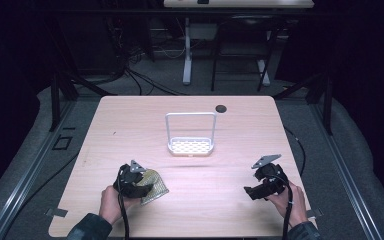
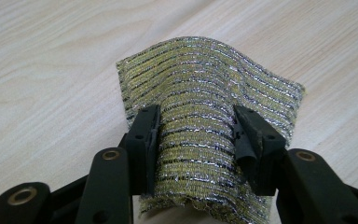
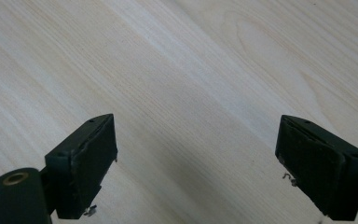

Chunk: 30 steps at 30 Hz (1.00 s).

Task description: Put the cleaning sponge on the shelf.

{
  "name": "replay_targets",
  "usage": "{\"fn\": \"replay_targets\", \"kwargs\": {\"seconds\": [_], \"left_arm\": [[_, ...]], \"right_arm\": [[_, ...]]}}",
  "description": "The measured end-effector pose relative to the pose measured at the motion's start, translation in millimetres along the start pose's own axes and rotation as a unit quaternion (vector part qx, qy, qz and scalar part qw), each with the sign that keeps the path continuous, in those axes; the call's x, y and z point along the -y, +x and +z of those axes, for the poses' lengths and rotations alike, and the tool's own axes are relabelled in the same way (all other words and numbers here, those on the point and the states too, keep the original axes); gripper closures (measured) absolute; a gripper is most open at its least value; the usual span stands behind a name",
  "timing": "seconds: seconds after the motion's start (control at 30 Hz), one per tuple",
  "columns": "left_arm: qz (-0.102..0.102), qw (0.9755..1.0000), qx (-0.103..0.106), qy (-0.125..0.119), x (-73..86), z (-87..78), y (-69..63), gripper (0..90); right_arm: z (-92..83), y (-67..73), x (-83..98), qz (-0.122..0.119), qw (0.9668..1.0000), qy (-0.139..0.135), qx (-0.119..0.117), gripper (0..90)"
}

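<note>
A yellow and silver striped scrubbing pad point(image 1: 156, 186) lies at the front left of the wooden table point(image 1: 125, 130). My left gripper point(image 1: 147, 189) is shut on it. In the left gripper view the pad point(image 2: 200, 88) bulges up in an arch between the two black jaws, and my left gripper point(image 2: 196, 133) presses on both of its sides. At the front right, my right gripper point(image 1: 250, 191) is held low over bare wood. In the right gripper view, my right gripper point(image 3: 196, 158) stands open with nothing between its jaws.
A white perforated rack with a tall wire frame point(image 1: 190, 114) stands at the table's middle, beyond both grippers. A dark round hole point(image 1: 221, 108) sits near the far edge. Table legs and cables crowd the floor behind.
</note>
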<state>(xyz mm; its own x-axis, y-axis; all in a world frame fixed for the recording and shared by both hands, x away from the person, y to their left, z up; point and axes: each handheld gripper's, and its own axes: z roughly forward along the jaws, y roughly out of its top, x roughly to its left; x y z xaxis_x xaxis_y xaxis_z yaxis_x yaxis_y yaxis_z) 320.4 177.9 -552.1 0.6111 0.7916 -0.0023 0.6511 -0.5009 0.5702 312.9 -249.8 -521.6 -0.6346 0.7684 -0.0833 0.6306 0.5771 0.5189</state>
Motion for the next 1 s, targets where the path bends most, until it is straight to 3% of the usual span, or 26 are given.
{"fn": "replay_targets", "kwargs": {"seconds": [0.33,1.0], "left_arm": [[0.009,0.9997,-0.002,-0.021,-2.5,-11.0,-3.8,55.0],[-0.014,0.9987,0.001,-0.05,-5.9,-20.5,-8.9,54.7]], "right_arm": [[0.0,-1.5,1.0,-0.003,1.0,0.004,0.001,12.3],[1.5,-4.4,2.4,0.003,1.0,0.005,0.001,12.0]]}}
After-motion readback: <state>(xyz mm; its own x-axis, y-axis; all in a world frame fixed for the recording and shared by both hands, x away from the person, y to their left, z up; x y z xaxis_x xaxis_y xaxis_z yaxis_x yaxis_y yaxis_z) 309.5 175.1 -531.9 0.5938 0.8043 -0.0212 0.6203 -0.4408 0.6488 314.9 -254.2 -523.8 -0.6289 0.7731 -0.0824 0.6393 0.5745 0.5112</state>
